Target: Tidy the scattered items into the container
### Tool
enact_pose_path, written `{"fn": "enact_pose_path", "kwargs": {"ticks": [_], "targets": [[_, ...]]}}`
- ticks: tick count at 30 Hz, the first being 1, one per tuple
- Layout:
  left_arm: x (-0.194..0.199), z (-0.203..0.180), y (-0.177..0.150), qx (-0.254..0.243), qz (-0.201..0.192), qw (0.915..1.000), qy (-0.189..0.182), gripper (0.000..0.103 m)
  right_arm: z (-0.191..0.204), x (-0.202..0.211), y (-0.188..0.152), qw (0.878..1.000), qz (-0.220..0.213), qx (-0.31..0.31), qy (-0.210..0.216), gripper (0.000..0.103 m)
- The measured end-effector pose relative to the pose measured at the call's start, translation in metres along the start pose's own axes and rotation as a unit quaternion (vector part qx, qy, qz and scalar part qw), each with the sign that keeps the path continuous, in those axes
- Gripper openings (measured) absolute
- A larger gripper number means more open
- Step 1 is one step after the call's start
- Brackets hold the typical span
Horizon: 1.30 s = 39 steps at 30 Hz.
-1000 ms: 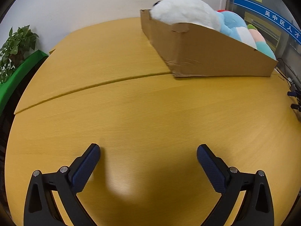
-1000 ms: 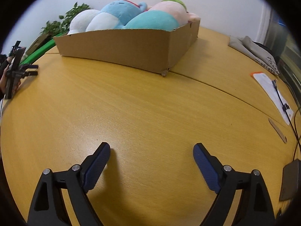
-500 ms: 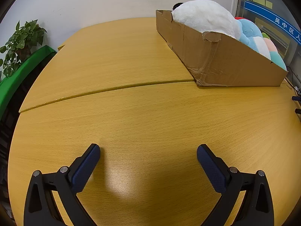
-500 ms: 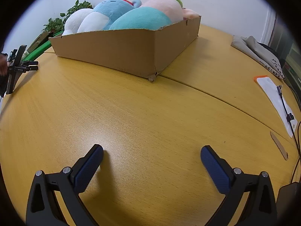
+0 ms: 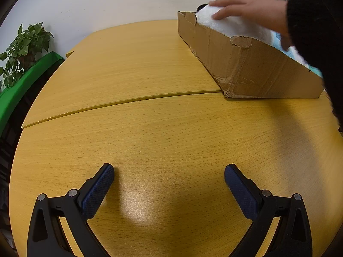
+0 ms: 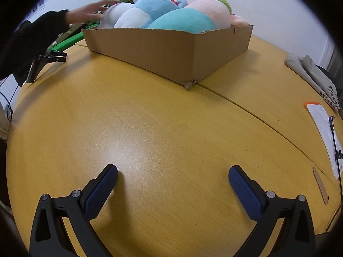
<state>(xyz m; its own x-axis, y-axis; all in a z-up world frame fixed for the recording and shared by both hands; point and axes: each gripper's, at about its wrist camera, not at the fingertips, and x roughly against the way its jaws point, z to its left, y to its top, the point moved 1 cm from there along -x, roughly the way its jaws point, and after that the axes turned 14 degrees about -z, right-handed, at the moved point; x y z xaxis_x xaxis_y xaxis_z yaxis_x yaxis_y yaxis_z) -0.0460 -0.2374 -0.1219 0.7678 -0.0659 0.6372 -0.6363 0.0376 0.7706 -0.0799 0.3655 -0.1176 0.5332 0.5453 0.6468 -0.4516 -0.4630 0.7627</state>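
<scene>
An open cardboard box stands on the yellow wooden table, filled with plush toys: a white one, a blue one, a teal one and a pink one. A person's bare hand in a black sleeve rests on the white plush. My left gripper is open over bare tabletop, well short of the box. My right gripper is open too, with nothing between its fingers. The left gripper also shows small at the table's left edge.
A potted plant and a green ledge lie beyond the table's left side. At the right edge are a grey cloth, a white sheet with a cable on it, and a small wooden stick.
A hand in a black sleeve has come in and settled on the white plush. The right gripper's jaws have spread a little wider. The box has drifted rightward in the left wrist view.
</scene>
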Motion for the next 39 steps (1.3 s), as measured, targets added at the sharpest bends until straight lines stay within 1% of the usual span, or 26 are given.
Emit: {"fn": "enact_pose_path", "kwargs": {"ticks": [8,39], "targets": [[-0.0003,0.0002,0.0002,0.0,0.0,1.0,0.0,0.103,-0.0044,-0.0078,0.0054,1.0,-0.002,0.017,0.02,0.103],[-0.0013,0.0016,0.0024,0.001,0.0,1.0,0.001,0.103,-0.0033,-0.0096,0.0063,1.0,-0.002,0.019,0.02,0.103]]}}
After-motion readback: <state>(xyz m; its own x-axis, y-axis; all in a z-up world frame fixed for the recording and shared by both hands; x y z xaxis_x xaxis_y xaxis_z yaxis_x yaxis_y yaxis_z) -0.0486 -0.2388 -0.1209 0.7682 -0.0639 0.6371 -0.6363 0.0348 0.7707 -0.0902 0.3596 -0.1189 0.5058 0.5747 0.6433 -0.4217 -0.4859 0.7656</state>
